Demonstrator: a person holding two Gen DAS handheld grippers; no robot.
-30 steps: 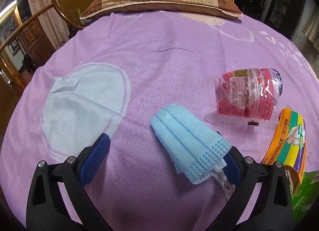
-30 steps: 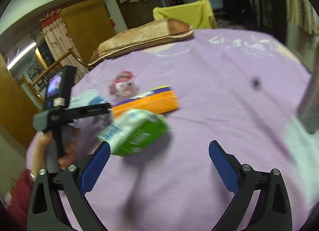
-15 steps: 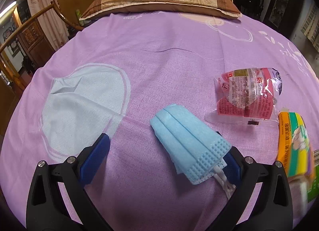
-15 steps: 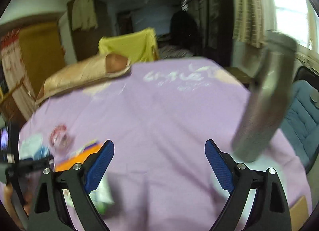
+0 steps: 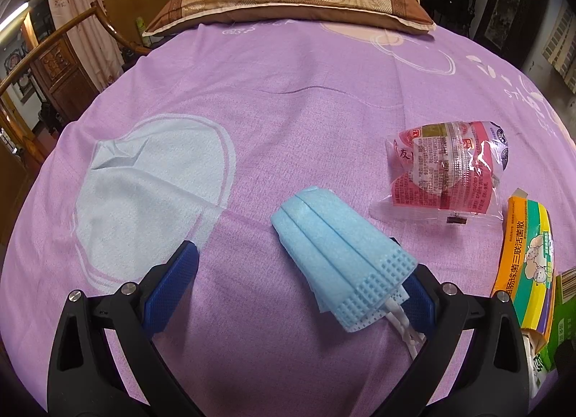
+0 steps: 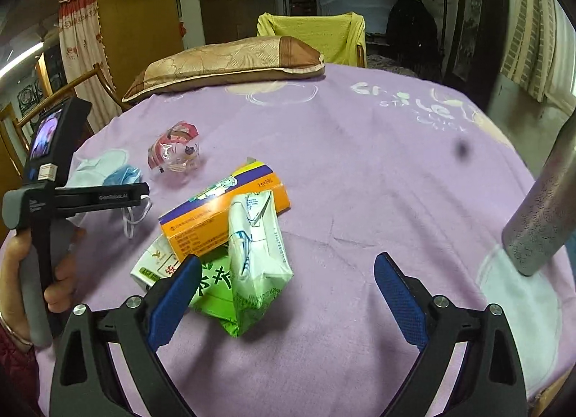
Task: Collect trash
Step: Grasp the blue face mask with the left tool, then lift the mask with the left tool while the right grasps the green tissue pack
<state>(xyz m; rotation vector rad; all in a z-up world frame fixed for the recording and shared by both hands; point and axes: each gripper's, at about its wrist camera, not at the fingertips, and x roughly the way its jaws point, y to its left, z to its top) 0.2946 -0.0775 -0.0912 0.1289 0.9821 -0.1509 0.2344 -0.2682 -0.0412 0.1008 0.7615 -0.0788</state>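
Landmark: orange box [image 6: 225, 213], lying on the purple sheet [image 6: 360, 165].

Left gripper [image 5: 298, 282]: fingers spread wide, nothing pinched. Blue mask [image 5: 338, 255] lies between them, its near end by the right-hand pad [image 5: 419, 300], ear loops trailing under it. Whether mask and pad touch, cannot tell.

Right gripper [image 6: 288, 294]: fingers spread wide, nothing held. It hangs just in front of the box.

Trash around the box:
- Green-and-white carton [image 6: 255, 266], crumpled, leaning against the box's near side and partly over it.
- Second green carton [image 6: 154, 266], flat, tucked under the box's near left corner.
- Clear pink wrapper [image 6: 174, 150], beyond the box, to its left, apart from it.
- Mask left of the box, further off than the wrapper, beside the left gripper's handle.

Pillow [image 6: 226, 60] far beyond the box at the sheet's end. Grey metal cylinder [image 6: 540, 215], tilted, well right of the box.
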